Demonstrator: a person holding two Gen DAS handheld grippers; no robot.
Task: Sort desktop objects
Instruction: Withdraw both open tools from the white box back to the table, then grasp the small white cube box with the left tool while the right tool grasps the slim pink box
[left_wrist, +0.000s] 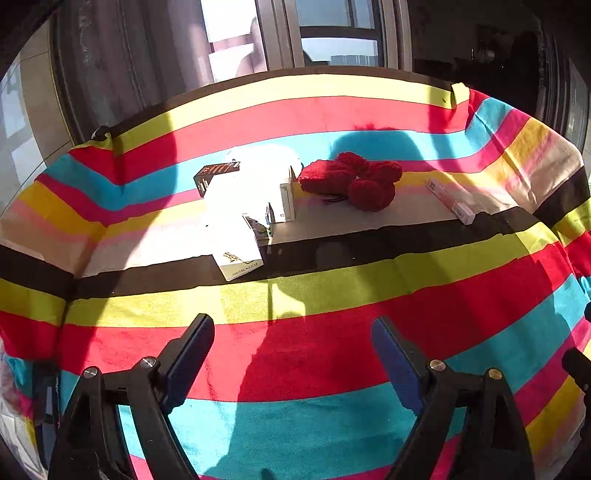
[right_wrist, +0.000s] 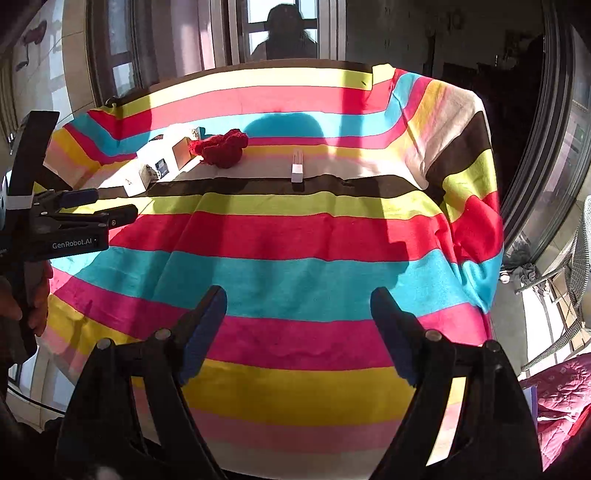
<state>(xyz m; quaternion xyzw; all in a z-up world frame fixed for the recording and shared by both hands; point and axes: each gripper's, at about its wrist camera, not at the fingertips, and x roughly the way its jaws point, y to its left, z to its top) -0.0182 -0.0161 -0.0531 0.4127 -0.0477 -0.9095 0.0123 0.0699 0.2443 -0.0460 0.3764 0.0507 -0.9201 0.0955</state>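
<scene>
A red knitted item (left_wrist: 354, 181) lies mid-table on the striped cloth (left_wrist: 295, 354); it also shows in the right wrist view (right_wrist: 219, 147). Left of it stand several small boxes: a white box (left_wrist: 240, 258), a dark box (left_wrist: 212, 175) and an upright white box (left_wrist: 286, 201). A long thin white box (left_wrist: 448, 199) lies apart to the right, also in the right wrist view (right_wrist: 297, 168). My left gripper (left_wrist: 293, 326) is open and empty, well short of the boxes. My right gripper (right_wrist: 299, 299) is open and empty over the near stripes. The left gripper shows from the side (right_wrist: 96, 205).
The cloth (right_wrist: 295, 280) drapes over the table edges on all sides. A window and curtains stand behind the table. A wire chair (right_wrist: 565, 280) and a pink quilt (right_wrist: 561, 398) are off the right side.
</scene>
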